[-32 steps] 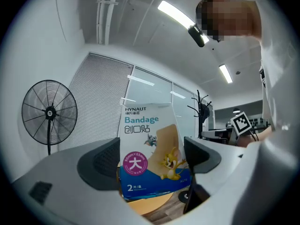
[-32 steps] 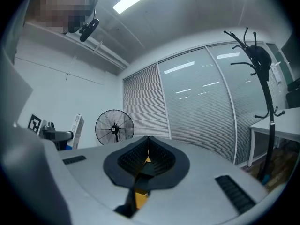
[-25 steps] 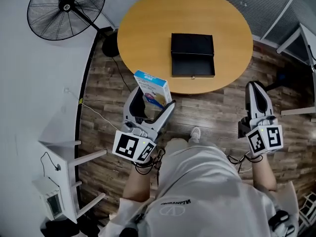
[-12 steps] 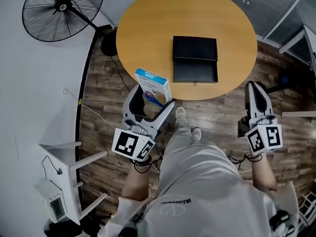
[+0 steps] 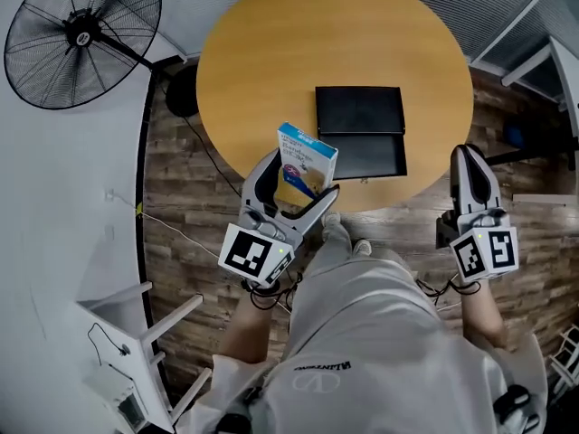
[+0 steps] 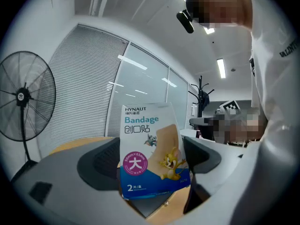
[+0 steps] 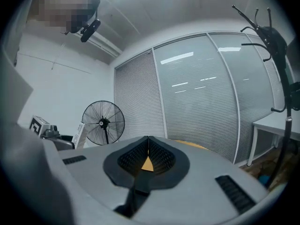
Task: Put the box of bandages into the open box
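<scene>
Round table [image 5: 271,61], empty open box [image 5: 362,156]; left tongs [image 5: 301,175] pinching bandage box [image 5: 308,155], right tongs [image 5: 469,153] closed.

A round wooden table [image 5: 271,52] stands on dark plank flooring [image 5: 172,179], seen from above. To its left we find a black pedestal fan [image 5: 81,39], its base [image 5: 181,93] just beside the table's edge, and a thin pale cable [image 5: 181,231] trailing across the boards. At lower left sits a white frame [image 5: 113,324], possibly a chair or rack. Slatted blinds [image 7: 187,107] behind glass and a coat stand [image 7: 272,34] line the room.
</scene>
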`<state>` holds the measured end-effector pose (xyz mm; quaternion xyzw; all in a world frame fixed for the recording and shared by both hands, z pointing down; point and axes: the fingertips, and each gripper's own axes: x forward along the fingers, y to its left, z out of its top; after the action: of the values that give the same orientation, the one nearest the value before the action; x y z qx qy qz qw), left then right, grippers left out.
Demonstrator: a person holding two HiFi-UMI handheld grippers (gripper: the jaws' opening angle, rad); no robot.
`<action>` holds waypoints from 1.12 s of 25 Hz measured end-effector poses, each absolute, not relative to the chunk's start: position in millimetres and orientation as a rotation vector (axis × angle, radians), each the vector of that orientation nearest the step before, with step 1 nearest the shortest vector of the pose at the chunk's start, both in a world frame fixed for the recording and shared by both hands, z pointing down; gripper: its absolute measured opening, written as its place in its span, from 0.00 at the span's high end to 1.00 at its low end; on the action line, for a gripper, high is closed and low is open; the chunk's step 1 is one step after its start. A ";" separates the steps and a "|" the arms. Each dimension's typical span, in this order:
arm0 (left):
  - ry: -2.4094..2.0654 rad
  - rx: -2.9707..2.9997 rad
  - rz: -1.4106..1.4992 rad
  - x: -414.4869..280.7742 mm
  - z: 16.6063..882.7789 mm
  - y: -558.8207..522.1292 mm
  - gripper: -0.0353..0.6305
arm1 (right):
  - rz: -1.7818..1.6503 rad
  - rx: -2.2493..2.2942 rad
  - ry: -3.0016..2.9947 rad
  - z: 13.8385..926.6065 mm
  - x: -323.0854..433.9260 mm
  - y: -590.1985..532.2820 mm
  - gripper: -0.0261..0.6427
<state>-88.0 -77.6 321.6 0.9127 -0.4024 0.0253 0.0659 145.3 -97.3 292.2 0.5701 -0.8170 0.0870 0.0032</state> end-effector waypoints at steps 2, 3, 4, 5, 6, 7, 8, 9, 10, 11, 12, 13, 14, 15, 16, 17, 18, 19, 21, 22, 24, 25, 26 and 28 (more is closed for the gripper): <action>-1.148 2.762 0.085 -82.2 330.1 -95.5 0.30 | 0.279 1.806 -2.539 294.3 141.7 -114.1 0.94; -1.118 2.766 0.093 -78.2 334.0 -104.1 0.30 | 0.280 1.815 -2.529 294.8 141.2 -122.6 0.94; -1.088 2.770 0.105 -73.8 338.1 -112.2 0.30 | 0.276 1.824 -2.520 295.2 141.2 -131.2 0.94; -1.058 2.773 0.124 -69.4 342.6 -119.3 0.30 | 0.269 1.832 -2.512 295.7 141.0 -139.1 0.94; -1.029 2.779 0.151 -65.7 347.6 -124.7 0.30 | 0.263 1.839 -2.504 296.8 139.9 -145.4 0.94; -1.000 2.794 0.185 -63.1 353.3 -128.0 0.30 | 0.260 1.844 -2.497 298.6 137.6 -149.7 0.94; -0.971 2.819 0.222 -61.3 359.5 -129.6 0.30 | 0.260 1.847 -2.489 301.1 134.3 -152.2 0.94; -0.937 2.852 0.257 -59.6 366.1 -129.7 0.30 | 0.261 1.847 -2.480 304.2 130.5 -153.4 0.94; -0.902 2.885 0.289 -57.7 372.7 -129.3 0.30 | 0.262 1.845 -2.471 307.5 126.5 -154.3 0.94; -0.869 2.910 0.318 -56.0 378.6 -129.0 0.30 | 0.264 1.842 -2.462 311.1 122.7 -155.6 0.94; -0.840 2.921 0.343 -54.6 383.9 -129.0 0.30 | 0.269 1.839 -2.456 314.7 119.1 -157.2 0.94; -0.815 2.922 0.365 -53.4 389.1 -129.1 0.30 | 0.276 1.837 -2.450 318.6 115.6 -159.2 0.94; -0.792 2.921 0.383 -52.2 394.5 -129.5 0.30 | 0.285 1.834 -2.446 323.0 112.4 -161.3 0.94; -0.772 2.925 0.402 -50.1 400.5 -130.0 0.30 | 0.294 1.826 -2.442 328.1 109.7 -163.5 0.94; -0.755 2.933 0.433 -46.9 407.5 -130.3 0.30 | 0.304 1.814 -2.438 334.3 108.1 -165.8 0.94; -0.740 2.941 0.486 -41.9 416.3 -130.1 0.30 | 0.316 1.800 -2.433 341.4 108.6 -167.9 0.94; -0.719 2.950 0.565 -34.8 426.9 -129.6 0.30 | 0.333 1.786 -2.427 349.1 111.7 -170.0 0.94; -0.689 2.962 0.661 -25.6 438.5 -129.0 0.30 | 0.352 1.776 -2.421 356.5 116.8 -172.4 0.94; -0.603 2.990 0.860 -6.3 461.6 -129.1 0.30 | 0.386 1.762 -2.414 368.9 128.0 -179.2 0.94; -0.558 2.997 0.939 1.1 472.1 -130.0 0.30 | 0.400 1.756 -2.414 374.2 131.5 -182.7 0.94; -0.488 2.990 1.032 10.5 490.2 -131.7 0.30 | 0.427 1.731 -2.416 385.5 133.3 -187.0 0.94; -0.464 2.980 1.061 13.4 498.0 -132.0 0.30 | 0.439 1.714 -2.416 391.9 132.7 -187.8 0.94; -0.444 2.971 1.094 15.8 505.4 -131.8 0.30 | 0.452 1.696 -2.415 398.7 132.1 -187.8 0.94; -0.401 2.959 1.183 20.2 520.0 -129.9 0.30 | 0.486 1.665 -2.413 412.8 131.9 -187.5 0.94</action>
<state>20.2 -129.9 520.0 0.9207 -0.1248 0.3680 -0.0353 131.9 -187.5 412.8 0.5583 -0.8091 0.1631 0.0846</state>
